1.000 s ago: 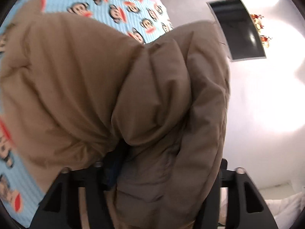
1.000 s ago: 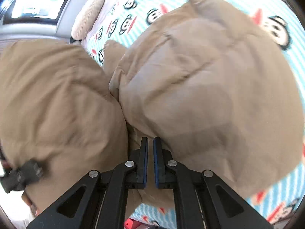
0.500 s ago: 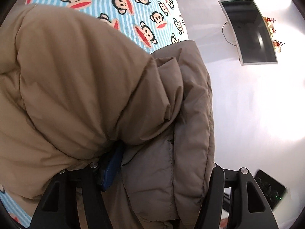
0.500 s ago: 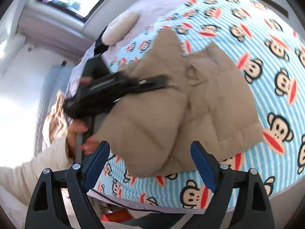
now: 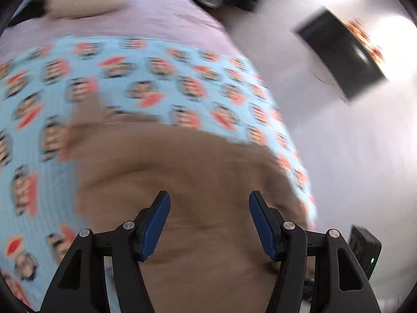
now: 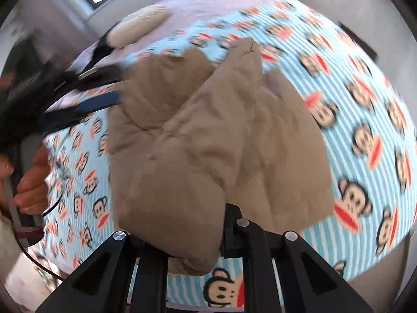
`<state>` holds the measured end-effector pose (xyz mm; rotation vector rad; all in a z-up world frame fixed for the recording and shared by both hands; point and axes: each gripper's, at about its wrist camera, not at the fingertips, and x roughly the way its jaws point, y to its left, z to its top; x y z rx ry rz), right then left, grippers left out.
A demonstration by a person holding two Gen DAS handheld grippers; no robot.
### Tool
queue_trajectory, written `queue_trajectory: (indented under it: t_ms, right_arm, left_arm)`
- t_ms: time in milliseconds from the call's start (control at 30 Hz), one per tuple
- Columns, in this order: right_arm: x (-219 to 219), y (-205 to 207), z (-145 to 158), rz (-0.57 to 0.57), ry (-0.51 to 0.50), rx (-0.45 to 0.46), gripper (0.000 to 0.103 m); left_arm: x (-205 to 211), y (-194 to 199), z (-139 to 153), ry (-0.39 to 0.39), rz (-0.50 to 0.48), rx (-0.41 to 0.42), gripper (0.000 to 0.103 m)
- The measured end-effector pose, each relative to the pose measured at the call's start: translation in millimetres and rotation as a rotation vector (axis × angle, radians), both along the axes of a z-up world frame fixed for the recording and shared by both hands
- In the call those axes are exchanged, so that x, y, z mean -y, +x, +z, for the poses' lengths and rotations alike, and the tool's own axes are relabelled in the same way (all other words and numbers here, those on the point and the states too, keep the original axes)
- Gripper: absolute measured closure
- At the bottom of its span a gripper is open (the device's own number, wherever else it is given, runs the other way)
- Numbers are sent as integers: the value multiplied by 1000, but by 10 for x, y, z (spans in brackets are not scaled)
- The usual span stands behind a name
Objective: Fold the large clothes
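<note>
A tan puffy jacket (image 5: 195,169) lies bunched on the monkey-print bedsheet (image 5: 156,78). My left gripper (image 5: 209,221) hovers over it, open, its blue pads (image 5: 153,229) apart with nothing pinched between them. In the right wrist view the jacket (image 6: 208,135) is folded over itself, and its near corner hangs down between the jaws of my right gripper (image 6: 182,224). Those jaws are closing on that fold, which hides the fingertips. The left gripper (image 6: 99,101) also shows at the jacket's far left edge, held by a hand (image 6: 31,180).
A beige pillow (image 5: 86,2) lies on lilac bedding (image 5: 156,18) at the head of the bed. A dark screen (image 5: 338,54) sits on the pale floor to the right. A black device with a green light (image 5: 365,250) is by the bed edge.
The left gripper let go of the thick jacket fold and pulled back above it. The right gripper went from shut to wide open, then closed on the jacket's near corner.
</note>
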<state>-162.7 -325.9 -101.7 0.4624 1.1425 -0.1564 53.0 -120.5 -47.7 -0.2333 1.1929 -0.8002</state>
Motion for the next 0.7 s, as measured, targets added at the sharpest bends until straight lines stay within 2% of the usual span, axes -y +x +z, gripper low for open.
queue_trajectory:
  t_ms: [100,167,200,267,367,433,500,533,600,667,700]
  right_arm:
    - [317,-130,-285,-119,110,-58,87]
    - [465,-192,-442,-167,201,-85,87]
    - [542,-216,-486,-181,267,-88,86]
    - [622,-266,-381,-182,324,-63,85]
    - [681,-275,108,-115,261,28,79]
    - [695,-272,490,-72,241,111,67]
    - [751,-184,716,-45,251,181,29]
    - [809,-61,811,-23,273,220,26]
    - [884,203,801,-5,310,217,26]
    - [906,514,601,8,330,132,26]
    - [940,669,395,0,332,84,26]
  left_arm:
    - [-548,151,-451,33,130,-96,40]
    - [-762,220,-858,8,176,-216,40]
    - [-803,215,-957,-7,185,-244,40]
    - [-807,192,-1065,-19,185,-254,40]
    - [-795,120,-1062,-21,177,-236,39]
    - [-777,140,-1081,-20,177,-241,39]
    - [-805,89,-1075,-18,174,-241,39]
    - [-827,69,-1058,-15,174,-238,39]
    - [-790,106,-1080,-11,178,-237,39]
    - [-749,143,-1113,-8,184,-239,39]
    - [-716,164,-1105,-5,185,-239,39]
